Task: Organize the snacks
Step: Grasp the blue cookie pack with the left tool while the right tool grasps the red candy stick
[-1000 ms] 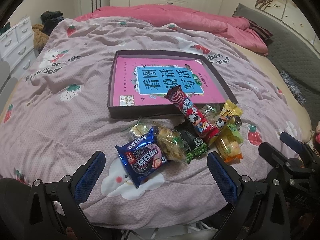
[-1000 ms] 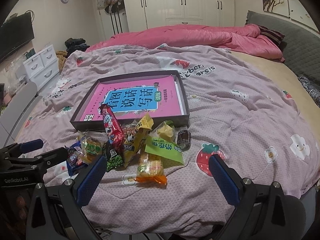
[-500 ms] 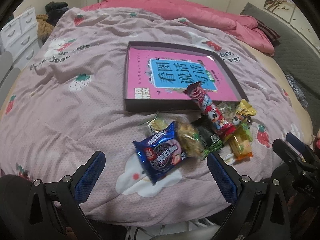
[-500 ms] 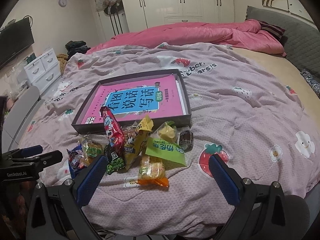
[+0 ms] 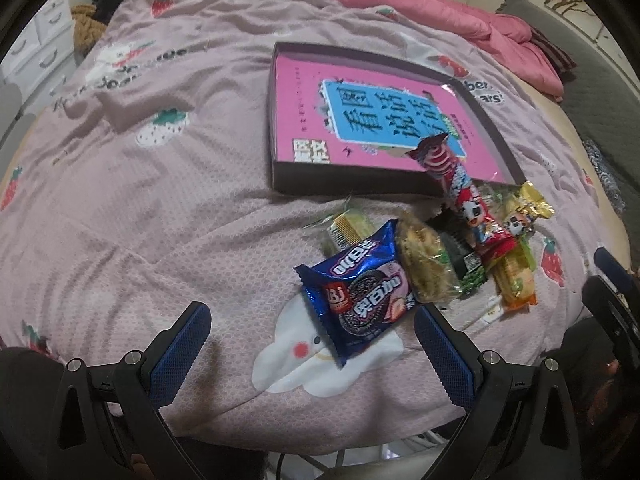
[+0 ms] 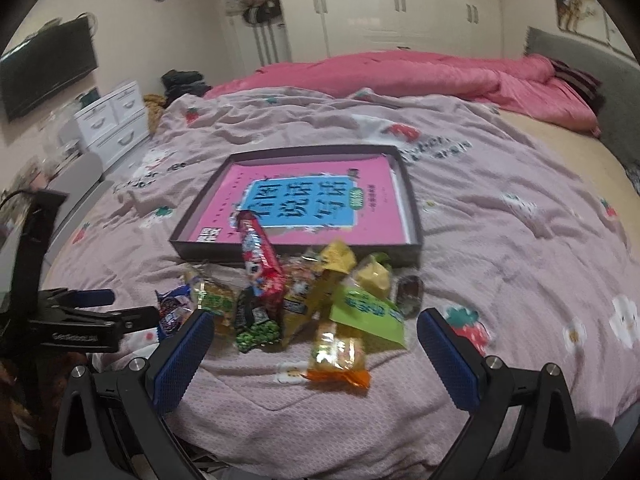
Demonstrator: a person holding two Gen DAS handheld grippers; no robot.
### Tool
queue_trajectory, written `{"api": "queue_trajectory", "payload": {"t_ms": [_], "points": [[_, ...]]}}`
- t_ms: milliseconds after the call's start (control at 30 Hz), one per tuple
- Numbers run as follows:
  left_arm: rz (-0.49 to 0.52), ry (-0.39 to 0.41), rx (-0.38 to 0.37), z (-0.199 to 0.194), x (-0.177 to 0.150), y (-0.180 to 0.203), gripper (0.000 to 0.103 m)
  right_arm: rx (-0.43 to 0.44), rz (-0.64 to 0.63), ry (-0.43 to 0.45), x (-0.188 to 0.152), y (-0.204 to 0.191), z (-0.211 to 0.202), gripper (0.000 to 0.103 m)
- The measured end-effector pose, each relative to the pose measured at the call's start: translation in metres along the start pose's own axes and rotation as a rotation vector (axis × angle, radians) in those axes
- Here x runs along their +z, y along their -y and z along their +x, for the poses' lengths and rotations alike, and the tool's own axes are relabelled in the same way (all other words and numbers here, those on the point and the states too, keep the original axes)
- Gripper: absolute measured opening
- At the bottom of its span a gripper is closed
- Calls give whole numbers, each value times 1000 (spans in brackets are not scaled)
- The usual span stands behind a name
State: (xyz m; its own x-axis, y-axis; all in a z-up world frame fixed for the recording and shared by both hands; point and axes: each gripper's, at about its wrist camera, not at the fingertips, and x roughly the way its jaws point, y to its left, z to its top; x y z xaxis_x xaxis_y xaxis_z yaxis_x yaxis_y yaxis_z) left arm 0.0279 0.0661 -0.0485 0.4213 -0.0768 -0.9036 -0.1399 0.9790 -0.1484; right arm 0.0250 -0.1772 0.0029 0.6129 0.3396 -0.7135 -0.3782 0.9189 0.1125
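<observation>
Two hand-held grippers hang over the near edge of a bed, both spread wide and gripping nothing. The left gripper (image 5: 308, 344) shows blue, cross-hatched rubber pads on black arms; the right gripper (image 6: 314, 348) is built the same and frames an orange-ended clear packet of yellow biscuits (image 6: 338, 356). Just past the left gripper's right pad, a glossy blue foil cookie pack (image 5: 358, 292) lies flat on a white cloud printed on the mauve, waffle-textured blanket (image 5: 160, 208). Beside it the snack pile (image 6: 304, 300) crowds together: crinkled clear wrappers, a green-pea bag (image 6: 256, 334), a lime-green packet (image 6: 370, 314) and a yellow pouch (image 6: 326, 284), overlapping so that several labels are covered or blurred. A long red tube-shaped wrapper (image 5: 460, 196) leans up from the pile, its top end resting over the near wall of a shallow, dark rectangular box (image 5: 344, 182). A pink book (image 5: 384, 116) with a blue title panel lies flat inside. Farther back, a rumpled pink quilt (image 6: 420, 76) stretches across the bed; white drawers (image 6: 114, 120) stand at left, partly cut off.
</observation>
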Motion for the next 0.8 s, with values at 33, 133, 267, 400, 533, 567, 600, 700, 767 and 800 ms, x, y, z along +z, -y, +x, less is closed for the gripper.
{"api": "queue_trajectory", "payload": {"t_ms": [33, 133, 267, 400, 533, 567, 600, 700, 767, 800], "points": [[-2, -10, -4, 5, 1, -2, 101, 4, -15, 2, 1, -4, 1, 102], [5, -27, -3, 15, 4, -4, 101, 10, -44, 3, 4, -10, 6, 102], [-3, -53, -35, 25, 6, -6, 101, 13, -68, 6, 8, -14, 12, 102], [9, -70, -58, 33, 7, -1, 101, 9, -93, 8, 11, -18, 20, 102], [47, -72, -54, 39, 7, 11, 101, -6, -135, 9, 18, -26, 32, 101], [57, -66, -45, 40, 7, 14, 101, -8, -145, 12, 20, -28, 35, 100], [65, -59, -39, 39, 8, 16, 101, -9, -156, 10, 22, -30, 38, 98], [78, -46, -35, 40, 10, 21, 101, -19, -202, -14, 28, -39, 54, 92], [83, -55, -37, 44, 10, 25, 100, -28, -246, -25, 31, -45, 66, 84], [85, -60, -37, 45, 9, 27, 98, -31, -257, -30, 31, -47, 69, 82]]}}
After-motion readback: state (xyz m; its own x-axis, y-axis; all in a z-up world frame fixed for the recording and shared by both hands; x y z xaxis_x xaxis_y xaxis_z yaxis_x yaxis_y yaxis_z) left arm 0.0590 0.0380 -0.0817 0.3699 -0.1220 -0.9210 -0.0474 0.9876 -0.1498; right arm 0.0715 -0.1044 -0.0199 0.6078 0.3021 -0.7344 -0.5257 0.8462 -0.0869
